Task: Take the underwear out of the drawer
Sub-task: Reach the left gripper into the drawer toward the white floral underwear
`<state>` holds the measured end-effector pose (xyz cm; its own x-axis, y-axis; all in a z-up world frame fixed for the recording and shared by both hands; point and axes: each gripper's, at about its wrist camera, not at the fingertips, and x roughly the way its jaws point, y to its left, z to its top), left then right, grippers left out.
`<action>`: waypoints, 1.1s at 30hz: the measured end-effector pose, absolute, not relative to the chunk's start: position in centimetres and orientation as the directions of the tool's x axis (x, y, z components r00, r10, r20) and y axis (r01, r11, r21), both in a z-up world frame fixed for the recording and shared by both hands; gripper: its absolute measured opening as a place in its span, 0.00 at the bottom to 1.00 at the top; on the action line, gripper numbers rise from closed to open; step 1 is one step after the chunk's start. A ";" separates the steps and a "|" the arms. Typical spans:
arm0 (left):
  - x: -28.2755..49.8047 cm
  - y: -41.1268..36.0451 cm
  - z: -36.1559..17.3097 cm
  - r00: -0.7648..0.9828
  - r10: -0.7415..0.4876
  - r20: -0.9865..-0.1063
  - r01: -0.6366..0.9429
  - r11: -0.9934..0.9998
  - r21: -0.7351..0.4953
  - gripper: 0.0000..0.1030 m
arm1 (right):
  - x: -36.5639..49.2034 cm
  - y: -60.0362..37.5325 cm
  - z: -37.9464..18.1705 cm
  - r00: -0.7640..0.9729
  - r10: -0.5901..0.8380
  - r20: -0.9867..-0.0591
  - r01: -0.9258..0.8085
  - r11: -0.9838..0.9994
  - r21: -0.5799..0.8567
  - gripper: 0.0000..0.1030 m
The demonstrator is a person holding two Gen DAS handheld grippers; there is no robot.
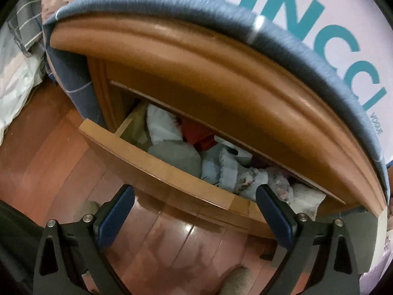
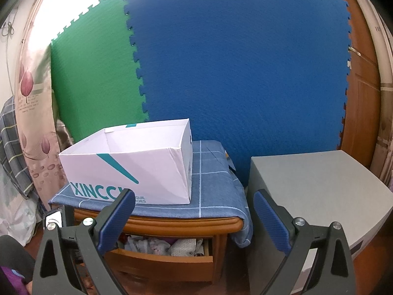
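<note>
The wooden drawer [image 1: 157, 162] of a nightstand stands pulled partly out, stuffed with folded underwear [image 1: 228, 169] in pale blue, grey, red and floral cloth. My left gripper [image 1: 195, 196] hangs open just in front of the drawer's front panel, with nothing between its blue pads. In the right wrist view the same drawer [image 2: 162, 260] shows low down, with the underwear [image 2: 159, 244] visible inside. My right gripper [image 2: 194, 201] is open and empty, held back from the nightstand and above drawer height.
A white open-topped shoebox [image 2: 127, 169] with teal lettering sits on a blue checked cloth [image 2: 211, 189] covering the nightstand top. A grey cabinet [image 2: 316, 196] stands to its right. Blue and green foam mats [image 2: 233, 73] line the wall. Bedding [image 1: 17, 78] lies left, over a reddish wood floor [image 1: 176, 250].
</note>
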<state>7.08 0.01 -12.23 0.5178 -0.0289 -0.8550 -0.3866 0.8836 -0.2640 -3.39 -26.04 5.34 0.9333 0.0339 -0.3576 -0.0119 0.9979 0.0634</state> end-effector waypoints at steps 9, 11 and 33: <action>7.6 1.3 -14.5 0.513 -0.086 -0.854 -0.454 0.818 -0.354 0.84 | -3.3 -26.2 5.2 0.930 0.041 -0.364 -0.017 0.997 0.070 0.96; 7.8 1.6 -14.9 0.512 -0.093 -0.854 -0.471 0.801 -0.370 0.82 | -3.2 -26.2 5.1 0.928 0.042 -0.369 -0.017 0.997 0.069 0.96; 8.5 2.2 -17.3 0.466 -0.079 -0.881 -0.603 0.701 -0.382 0.90 | -2.4 -27.2 4.5 0.910 0.076 -0.407 -0.034 0.993 0.110 0.96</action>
